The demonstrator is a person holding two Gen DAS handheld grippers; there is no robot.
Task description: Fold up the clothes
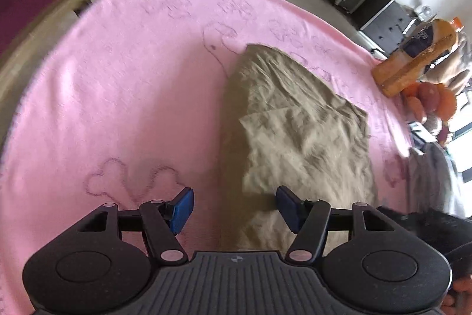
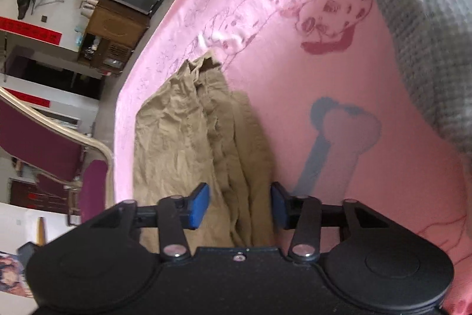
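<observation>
**Two open grippers over a khaki garment**

One crumpled khaki garment (image 1: 298,120) lies folded over itself on a pink blanket (image 1: 118,84) printed with bone and dog outlines. No earlier picture is given, so only the stance shows: the left gripper (image 1: 234,210) stands with jaws apart over the garment's near edge, pads clear of cloth. The right gripper (image 2: 240,205) straddles the layered folds, pads not pressing. A grey knit cloth (image 2: 419,34) lies beside, and an orange bottle (image 1: 413,58) near the far corner.

Khaki garment's (image 2: 188,138) near end hidden behind the right tool (image 2: 240,204) — grey knit (image 2: 427,28) cropped
</observation>
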